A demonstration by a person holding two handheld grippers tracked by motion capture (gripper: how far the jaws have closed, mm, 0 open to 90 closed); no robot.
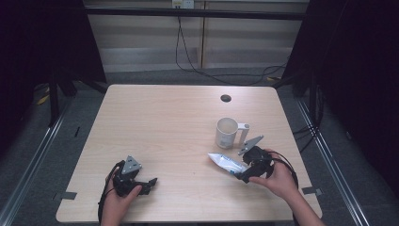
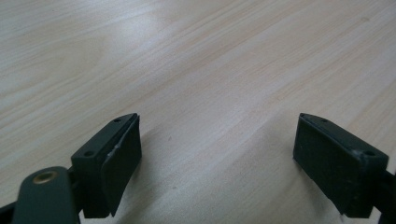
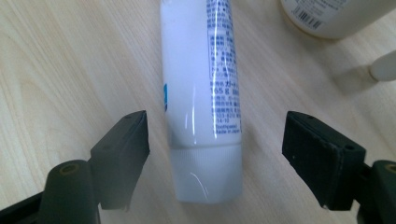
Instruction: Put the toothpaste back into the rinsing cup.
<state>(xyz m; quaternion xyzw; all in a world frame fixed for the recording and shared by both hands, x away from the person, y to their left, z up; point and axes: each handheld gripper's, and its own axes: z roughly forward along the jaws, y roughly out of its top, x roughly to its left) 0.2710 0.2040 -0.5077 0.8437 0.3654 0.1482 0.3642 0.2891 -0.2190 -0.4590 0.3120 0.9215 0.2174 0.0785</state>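
A white toothpaste tube (image 1: 227,163) with blue print lies on the wooden table (image 1: 164,122), its flat crimped end pointing left. In the right gripper view the tube (image 3: 201,84) lies between the two black jaws with its white cap nearest the camera. A gap shows on each side of it, so the pads do not touch it. My right gripper (image 1: 241,170) (image 3: 215,133) is open around the cap end. Near the front left of the table my left gripper (image 1: 149,183) (image 2: 217,154) rests open, with bare wood between its fingers.
A white mug (image 1: 227,133) stands upright just behind the tube, its handle to the right. In the right gripper view the mug's base (image 3: 327,16) sits at the top right. A dark round hole (image 1: 226,98) lies near the table's far edge.
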